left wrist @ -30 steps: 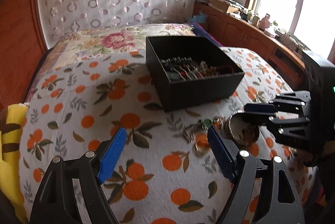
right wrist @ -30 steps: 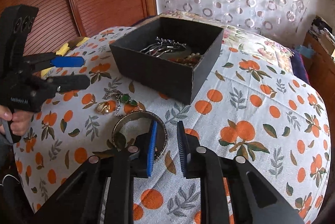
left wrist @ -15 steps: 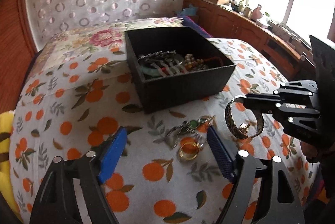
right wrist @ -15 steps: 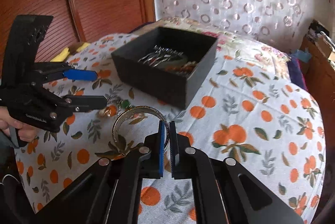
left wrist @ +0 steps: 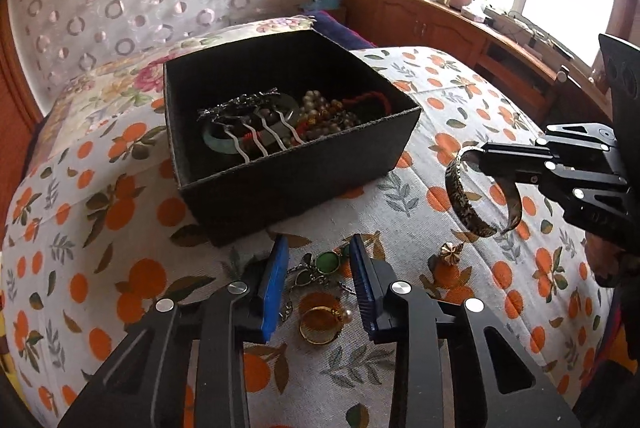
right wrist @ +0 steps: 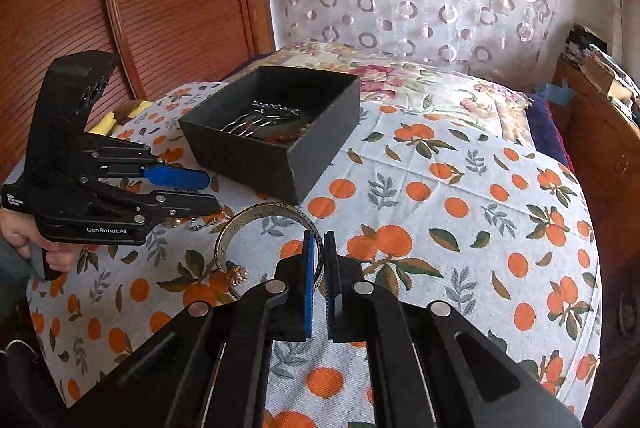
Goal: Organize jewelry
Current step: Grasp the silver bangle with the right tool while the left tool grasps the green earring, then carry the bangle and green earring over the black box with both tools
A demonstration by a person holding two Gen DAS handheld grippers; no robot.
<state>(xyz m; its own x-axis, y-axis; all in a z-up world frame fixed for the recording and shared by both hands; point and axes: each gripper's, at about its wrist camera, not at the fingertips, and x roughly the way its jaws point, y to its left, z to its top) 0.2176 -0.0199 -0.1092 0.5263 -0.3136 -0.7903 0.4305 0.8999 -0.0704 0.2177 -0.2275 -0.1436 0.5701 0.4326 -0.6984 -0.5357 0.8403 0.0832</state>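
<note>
— Since a second ago the right gripper (right wrist: 319, 270) has pinched the bangle (left wrist: 476, 194) by its band and raised it clear of the bedspread (left wrist: 460, 328); the left gripper (left wrist: 319, 282) has narrowed over the green-stone chain (left wrist: 326, 268).

— Which way is the box (left wrist: 304, 174)?

— Ahead and left of the bangle, well apart; the hoop hangs on edge. Left jaws are parted, holding nothing, straddling the chain, gold ring (left wrist: 320, 324) just nearer.

— Hidden?

— Chain's clasp, behind the fingers; box contents tangled.
</note>
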